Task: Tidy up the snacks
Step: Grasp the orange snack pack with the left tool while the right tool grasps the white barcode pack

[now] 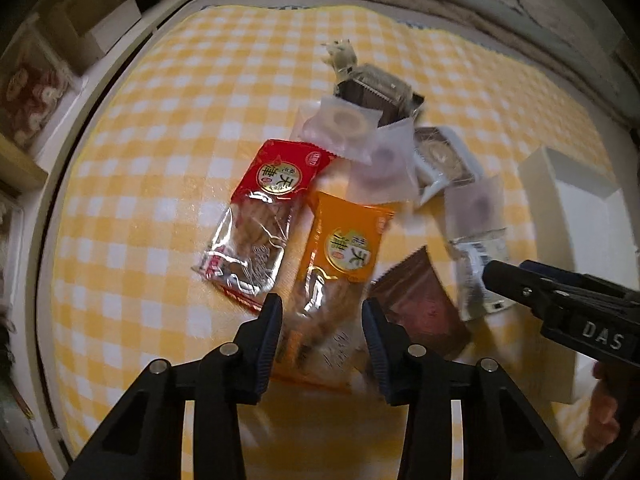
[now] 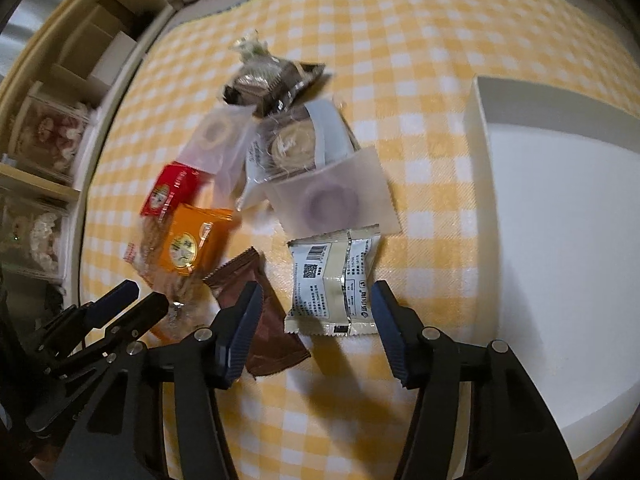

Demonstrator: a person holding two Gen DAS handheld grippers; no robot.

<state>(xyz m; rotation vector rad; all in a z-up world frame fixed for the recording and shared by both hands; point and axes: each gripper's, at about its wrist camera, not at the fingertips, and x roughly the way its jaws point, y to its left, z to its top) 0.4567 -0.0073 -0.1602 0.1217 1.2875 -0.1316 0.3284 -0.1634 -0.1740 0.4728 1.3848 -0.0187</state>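
Several wrapped snacks lie scattered on a yellow-checked cloth [image 2: 420, 40] beside a white box [image 2: 560, 208]. Left claw [image 1: 322, 332] points steeply down, its jaws narrow, straddling the lower end of the orange packet [image 1: 340, 256]; whether the pads press it I cannot tell. The red packet [image 1: 260, 216] lies just beside the orange one. Right claw [image 2: 316, 332] stands fairly wide over the pale barcode packet [image 2: 334, 284] (printed side up), pads apart from it, one finger over the brown packet [image 2: 264, 320].
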